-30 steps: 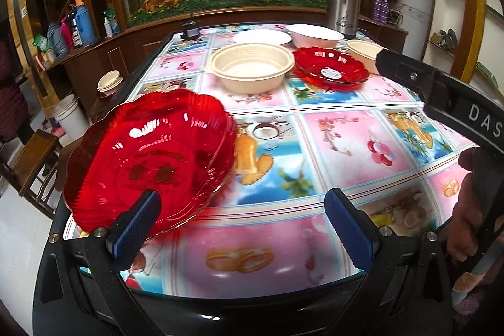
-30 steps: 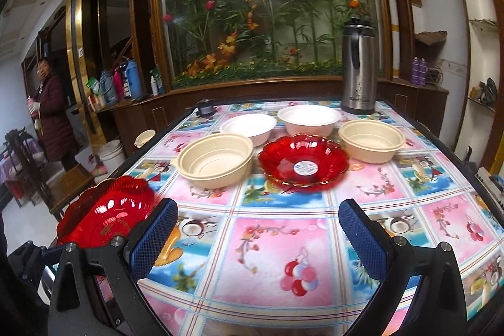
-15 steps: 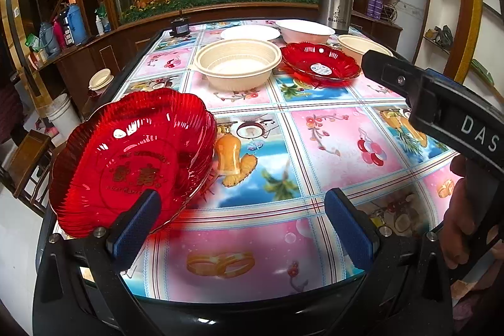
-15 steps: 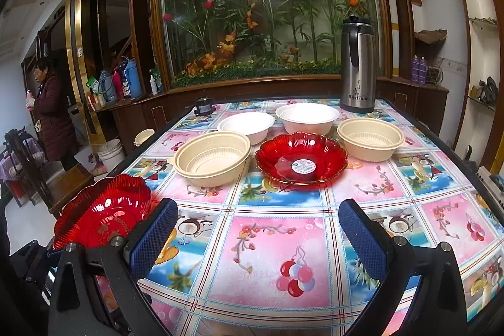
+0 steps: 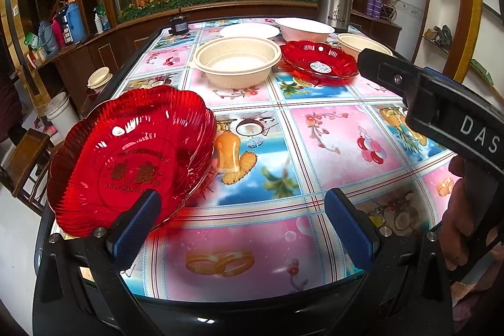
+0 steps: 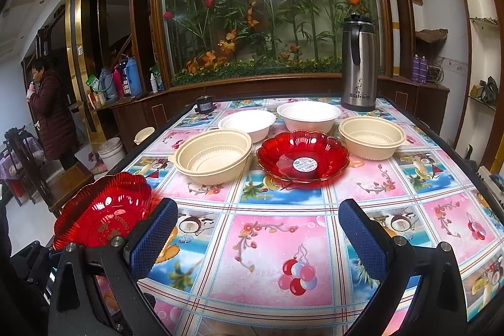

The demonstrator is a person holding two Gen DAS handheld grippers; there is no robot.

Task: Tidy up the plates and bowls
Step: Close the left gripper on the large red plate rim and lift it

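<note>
Both tongs stand wide and hold nothing: the left gripper is just beside the tilted red plate at the table near-left corner, the right gripper over the near edge.

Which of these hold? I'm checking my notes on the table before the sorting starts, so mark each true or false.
1. Two red plates are on the table. True: near red plate, far red plate.
2. The far red plate carries a sticker in its middle. True.
3. The right claw grips a cream bowl. False: it is open, holding nothing.
4. The steel thermos lies on its side. False: it stands upright at the far edge.
5. The two white bowls sit behind the cream bowls. True.
</note>
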